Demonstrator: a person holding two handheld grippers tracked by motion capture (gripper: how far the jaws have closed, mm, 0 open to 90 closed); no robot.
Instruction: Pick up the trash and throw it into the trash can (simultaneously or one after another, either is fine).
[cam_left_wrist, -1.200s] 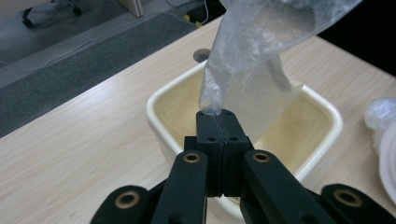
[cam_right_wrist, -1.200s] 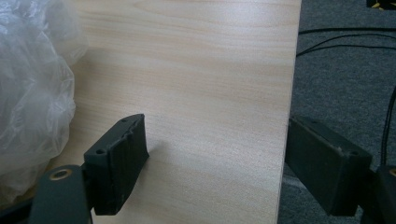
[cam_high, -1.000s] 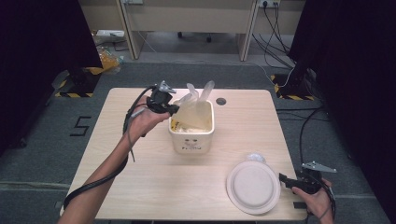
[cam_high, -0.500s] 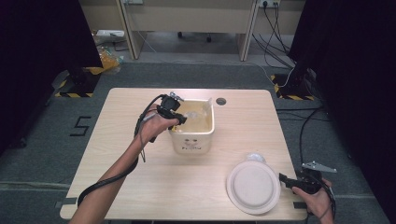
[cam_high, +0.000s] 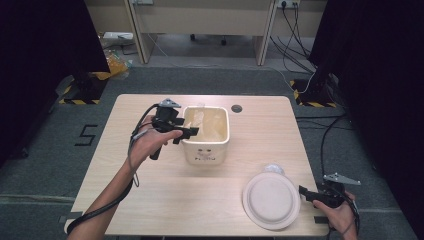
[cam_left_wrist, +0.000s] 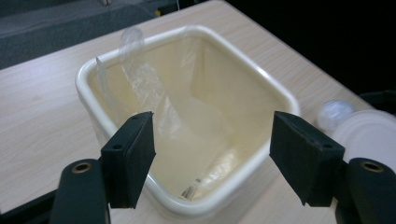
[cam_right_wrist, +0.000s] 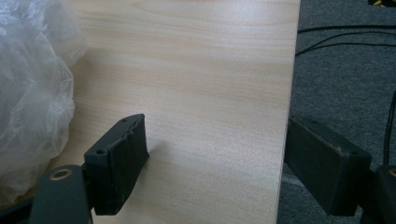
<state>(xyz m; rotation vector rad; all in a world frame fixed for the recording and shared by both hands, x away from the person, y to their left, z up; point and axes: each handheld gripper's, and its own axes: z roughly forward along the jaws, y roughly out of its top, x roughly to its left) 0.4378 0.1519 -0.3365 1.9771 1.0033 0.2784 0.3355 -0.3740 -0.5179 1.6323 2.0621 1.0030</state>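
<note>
Lining the cream bin (cam_high: 206, 135), near the bench's far edge at mid-width: clear plastic liner (cam_left_wrist: 154, 100) now lies inside it. Left hand-held gripper (cam_high: 187, 133) at the bin's left rim, jaws just opened wide, nothing between them. Right hand-held gripper (cam_high: 306, 193) idle at near right corner, jaws wide, empty, beside round lid (cam_high: 271, 200). Next, probably: regrip liner edge, fold over rim. Pale wood bench (cam_high: 150, 200); grey floor, trailing cables.

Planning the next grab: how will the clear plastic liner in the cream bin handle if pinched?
The liner looks thin and wrinkled, so probably floppy and very light. Its glossy film may slip between pads. It drapes loosely inside the bin, so it would likely lift free.
</note>
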